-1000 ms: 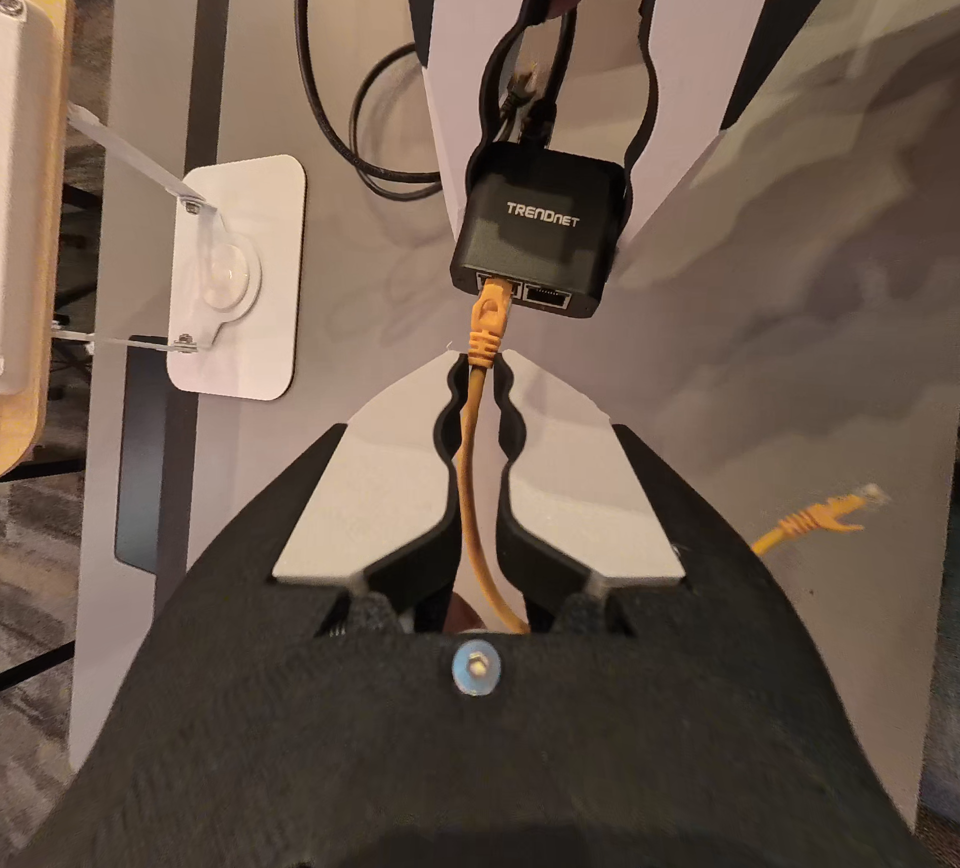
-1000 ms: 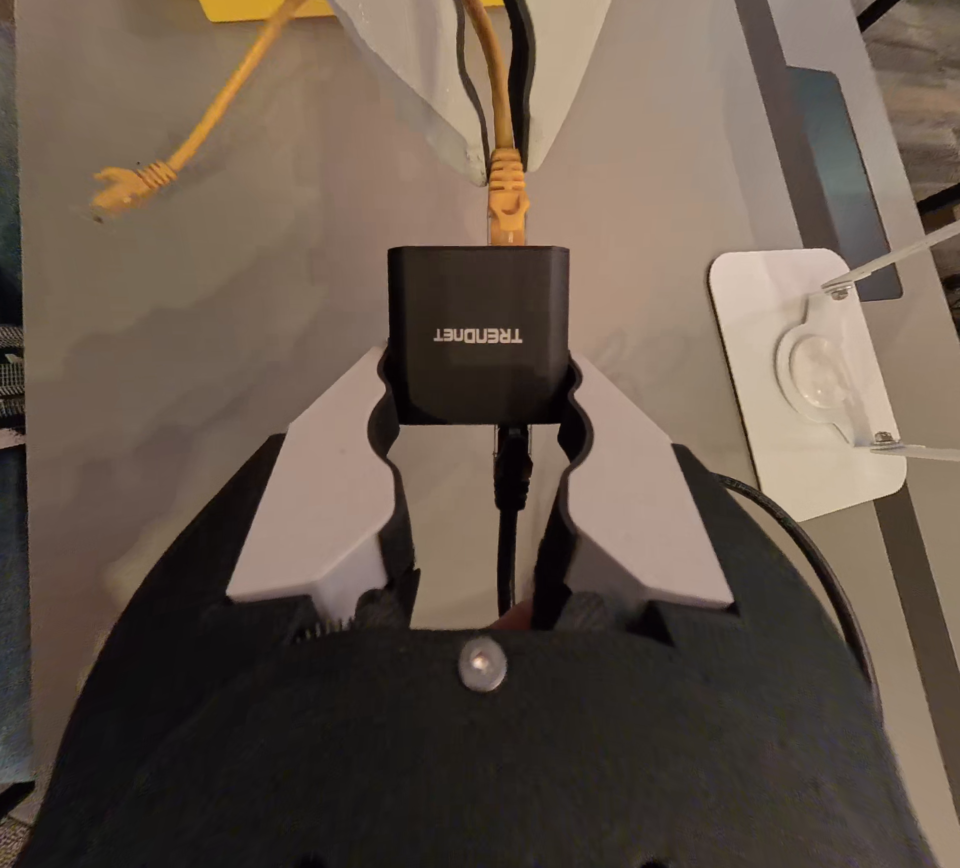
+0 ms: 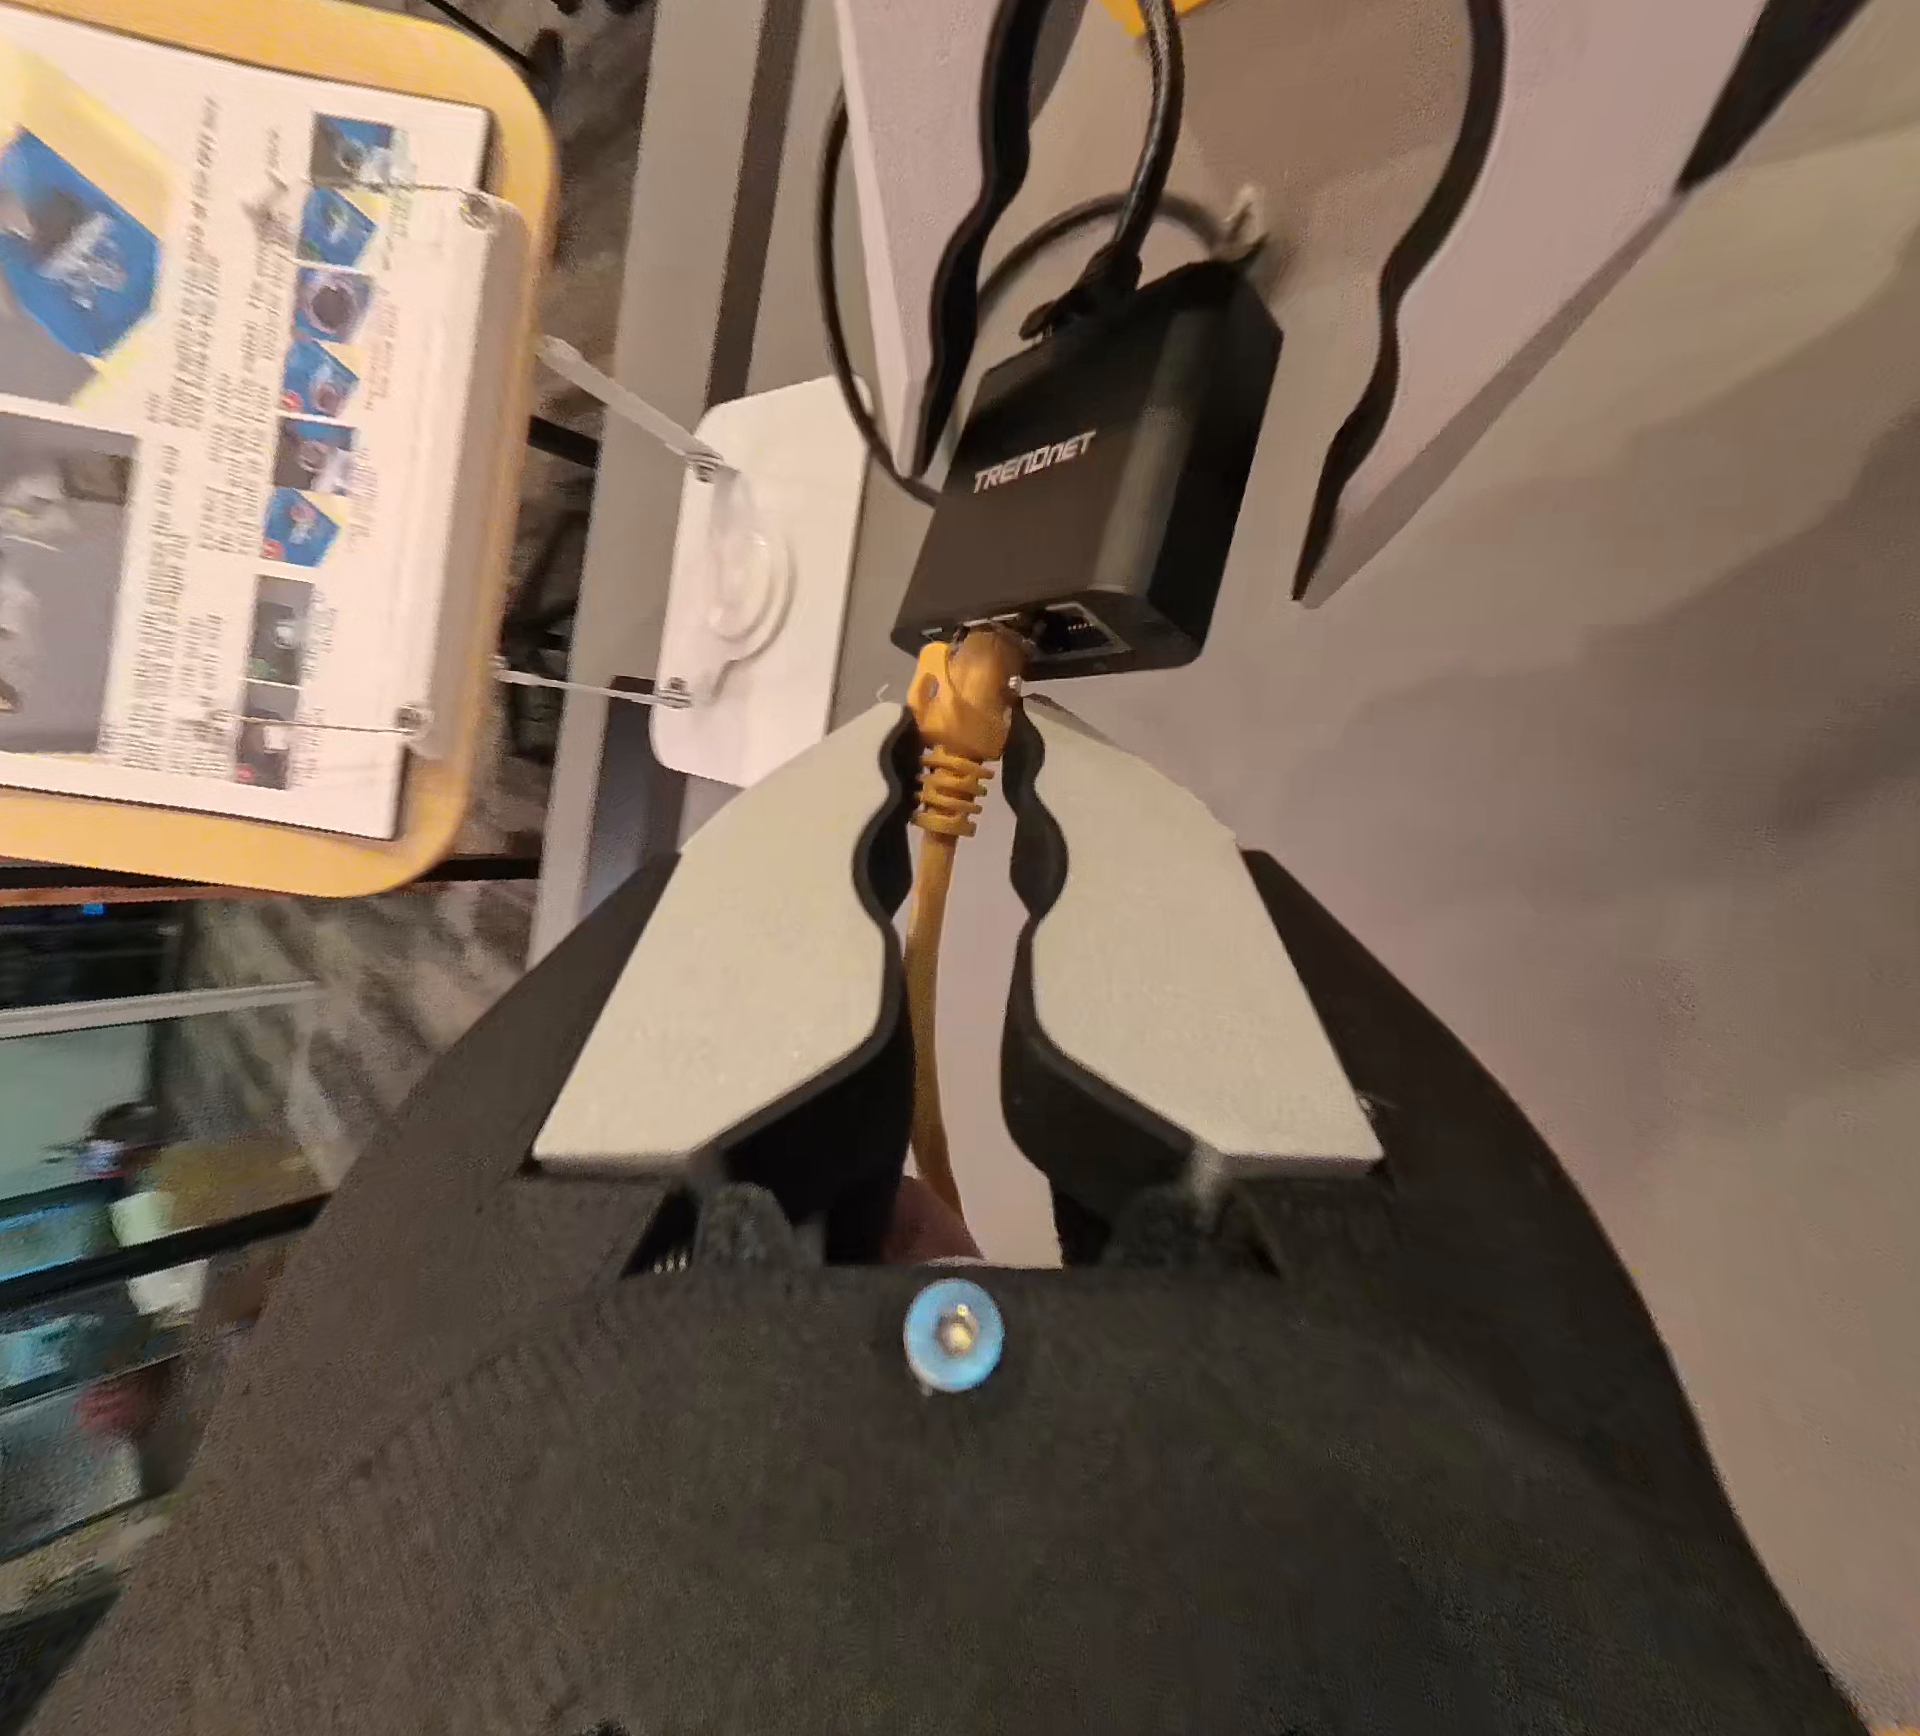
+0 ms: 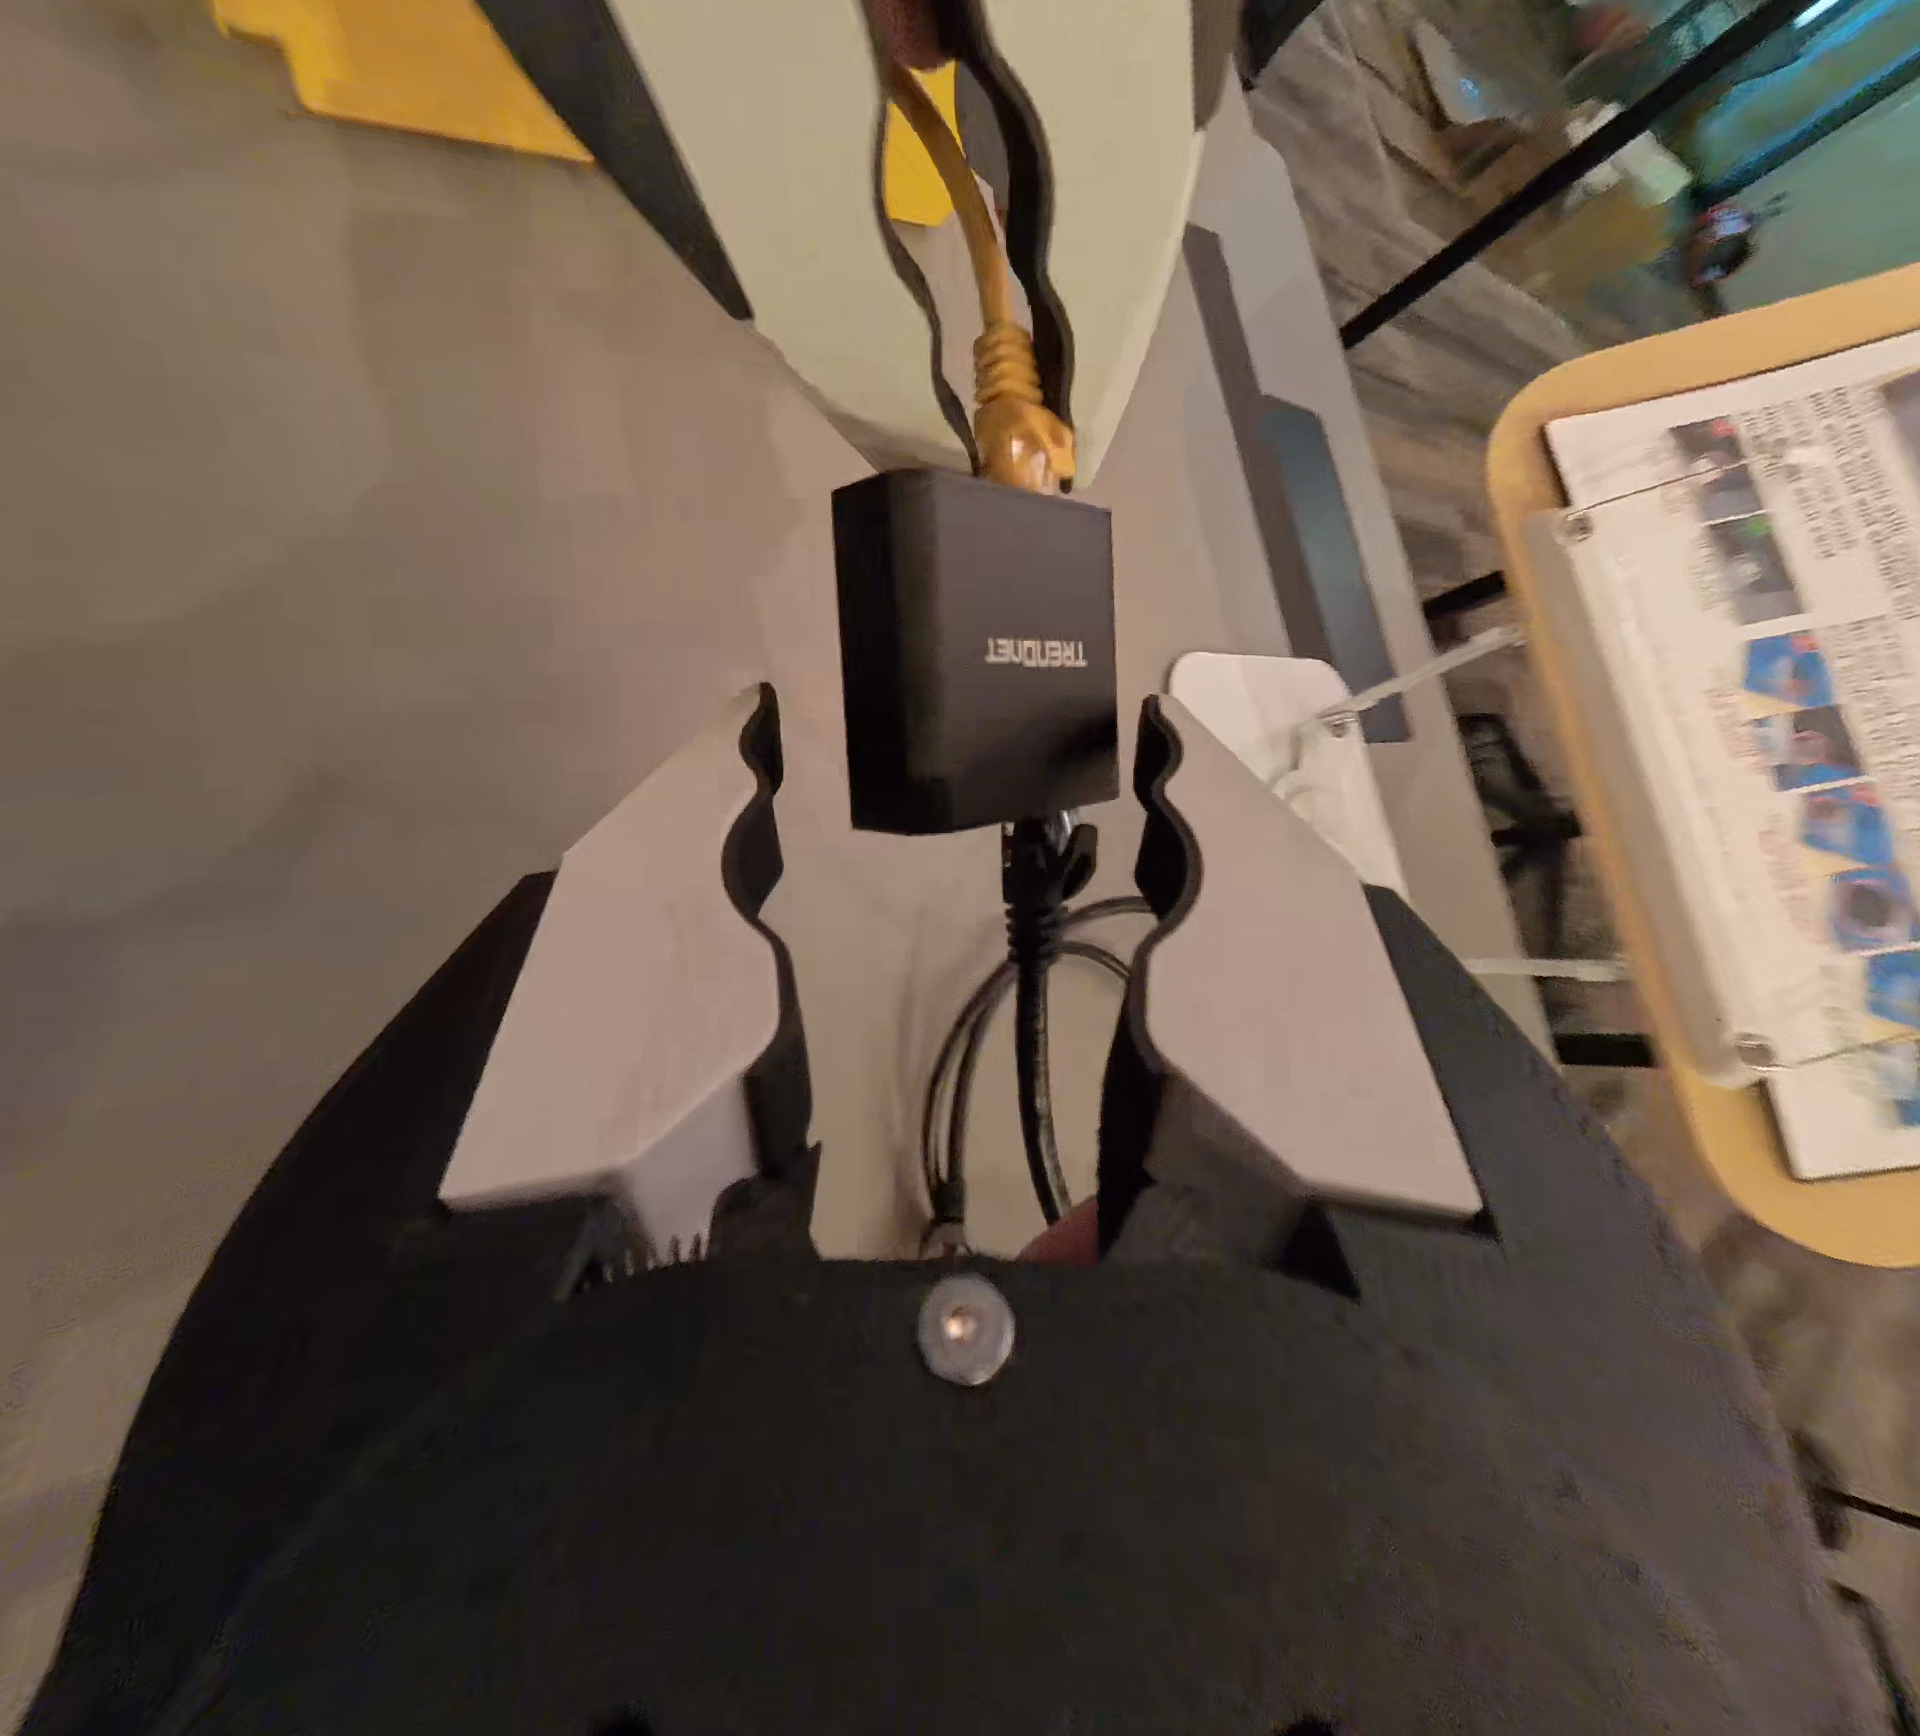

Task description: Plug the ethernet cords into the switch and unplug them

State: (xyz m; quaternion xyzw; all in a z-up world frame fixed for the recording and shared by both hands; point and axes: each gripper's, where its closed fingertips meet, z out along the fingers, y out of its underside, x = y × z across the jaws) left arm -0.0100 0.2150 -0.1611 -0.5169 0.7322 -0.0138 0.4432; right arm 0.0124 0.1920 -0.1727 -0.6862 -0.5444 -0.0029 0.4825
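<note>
Left gripper: we see our left gripper [image 3: 958, 730] pinching the orange cord [image 3: 928, 980] just behind its plug; the cord runs back between the two fingers toward the palm.

Orange plug: the plug [image 3: 961, 684] sits right past the left fingertips, its nose at the left-hand port of the switch. We cannot tell whether it is fully seated or partly out.

Switch: the small black switch [image 4: 971, 647] lies straight ahead of both grippers, between them, tilted and seemingly lifted off the grey table [image 4: 364, 543]. The port beside the orange plug stands empty in the left wrist view.

Right gripper: our right gripper [image 4: 951, 730] is spread wide. Its fingertips flank the near end of the switch, with a clear gap on the left side; on the right side the tip is very close and we cannot tell whether it touches.

Black cord: a black cord [image 4: 1039, 938] is plugged into the end of the switch nearest the right gripper and loops back between its fingers.

Beyond the left gripper, to its left: a white plate with a clear holder [image 3: 758, 574] lies on the table, and farther left a wooden board carrying a printed sheet [image 3: 249, 398].

Beyond the right gripper, far left: a yellow sheet [image 4: 395, 24] lies on the table, partly behind the left gripper.
</note>
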